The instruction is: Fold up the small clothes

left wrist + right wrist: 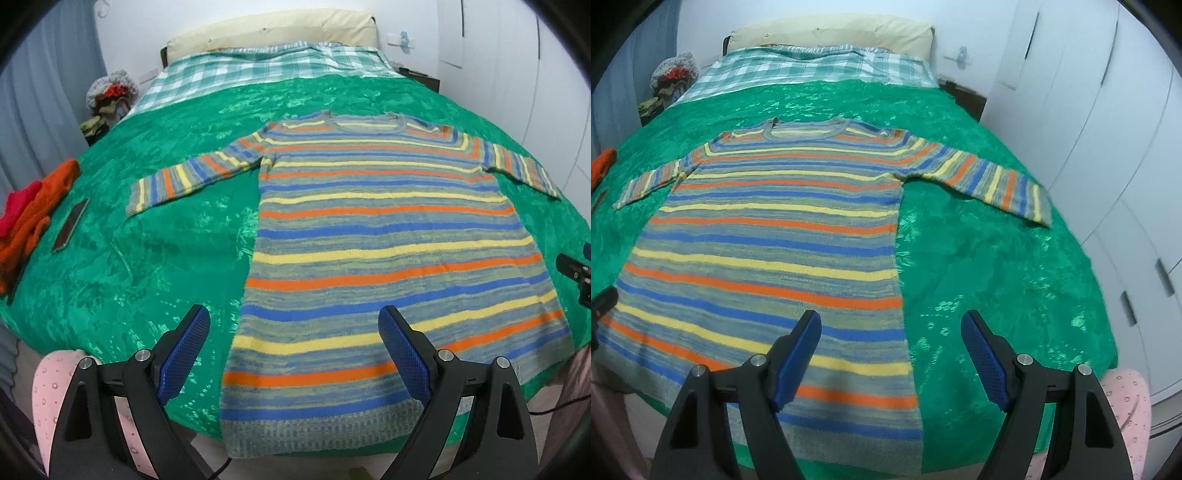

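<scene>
Your left hand-held gripper (293,332) and right hand-held gripper (891,336), both spread apart, hovered near the striped sweater's (388,236) hem, its length running away from you.

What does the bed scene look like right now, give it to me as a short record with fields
garment: striped sweater, spread flat, both sleeves out, neck away from the cameras
surface: green bedspread
left gripper: open, over the sweater's hem corner, holding nothing
right gripper: open, over the opposite hem corner, holding nothing
other items: orange cloth and a dark flat phone-like object beside it
fold status: not begun
</scene>
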A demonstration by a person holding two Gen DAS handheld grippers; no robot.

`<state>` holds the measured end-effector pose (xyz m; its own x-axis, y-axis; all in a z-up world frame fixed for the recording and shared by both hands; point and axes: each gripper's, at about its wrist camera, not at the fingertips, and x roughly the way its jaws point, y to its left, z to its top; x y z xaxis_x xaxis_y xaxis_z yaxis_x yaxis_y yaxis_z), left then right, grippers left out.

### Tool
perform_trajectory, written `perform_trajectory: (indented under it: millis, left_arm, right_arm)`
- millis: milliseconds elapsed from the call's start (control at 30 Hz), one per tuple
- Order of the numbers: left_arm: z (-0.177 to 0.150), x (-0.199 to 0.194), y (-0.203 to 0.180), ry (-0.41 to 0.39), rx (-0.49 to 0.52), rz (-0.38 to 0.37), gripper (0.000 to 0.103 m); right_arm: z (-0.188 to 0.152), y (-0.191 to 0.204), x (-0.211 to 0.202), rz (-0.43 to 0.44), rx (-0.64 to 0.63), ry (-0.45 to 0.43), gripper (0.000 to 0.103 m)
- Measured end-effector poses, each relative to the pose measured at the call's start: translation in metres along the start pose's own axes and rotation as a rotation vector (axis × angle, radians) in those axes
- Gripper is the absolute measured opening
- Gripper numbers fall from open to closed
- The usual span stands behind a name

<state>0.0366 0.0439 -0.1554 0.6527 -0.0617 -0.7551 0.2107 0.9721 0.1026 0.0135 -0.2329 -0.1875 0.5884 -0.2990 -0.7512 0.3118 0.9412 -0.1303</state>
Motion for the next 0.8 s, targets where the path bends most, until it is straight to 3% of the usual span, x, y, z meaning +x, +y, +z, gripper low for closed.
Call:
perform_trajectory:
  millis: [100,200,367,533,667,733,800]
  left_arm:
    - [0.002,0.001,-0.002,-0.005,0.01,0.016,0.095]
    - [0.003,0.005,-0.001,0.012,0.001,0.016,0.095]
    - [0.006,0.008,0.002,0.023,-0.027,0.021,0.095]
    - [0.008,0.019,0.003,0.068,-0.06,0.013,0.096]
    - [0.008,0.027,0.002,0.097,-0.06,0.023,0.096]
    - [0.008,0.031,0.0,0.108,-0.054,0.033,0.096]
    - [0.007,0.034,0.0,0.12,-0.052,0.04,0.096]
  right_arm:
    - [0.01,-0.016,0.007,0.112,0.056,0.02,0.078]
    - [0.035,-0.063,0.024,0.192,0.18,0.018,0.078]
    - [0.08,-0.216,0.073,0.261,0.539,-0.056,0.078]
    - [0.09,-0.32,0.143,0.306,0.767,0.026,0.073]
    - [0.101,-0.334,0.179,0.417,0.789,0.091,0.062]
    - [0.109,-0.329,0.195,0.399,0.753,0.145,0.062]
    - [0.109,-0.325,0.212,0.395,0.748,0.193,0.054]
